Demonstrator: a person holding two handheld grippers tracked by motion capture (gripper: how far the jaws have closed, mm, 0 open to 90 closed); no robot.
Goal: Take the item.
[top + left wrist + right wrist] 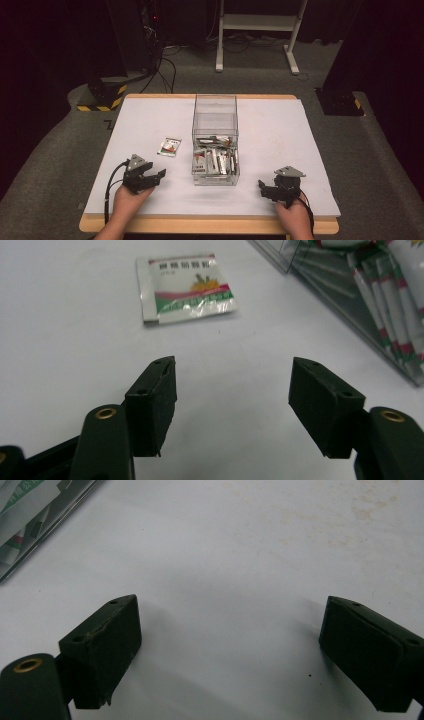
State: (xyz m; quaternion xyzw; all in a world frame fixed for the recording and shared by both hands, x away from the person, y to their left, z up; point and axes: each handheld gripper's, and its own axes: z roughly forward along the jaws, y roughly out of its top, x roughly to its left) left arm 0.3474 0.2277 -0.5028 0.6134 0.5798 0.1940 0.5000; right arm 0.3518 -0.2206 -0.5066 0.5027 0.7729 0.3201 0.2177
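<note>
My left claw (232, 405) gapes wide, empty, near the flat sachet (186, 287). It looks light, thin and slippery. I'd pinch its near edge.

Both grippers, left (159, 175) and right (262, 186), rest low with fingers apart.

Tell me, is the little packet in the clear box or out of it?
Out. The packet lies flat on the white table, left of the clear box, apart from it; other packets are inside the box.
</note>
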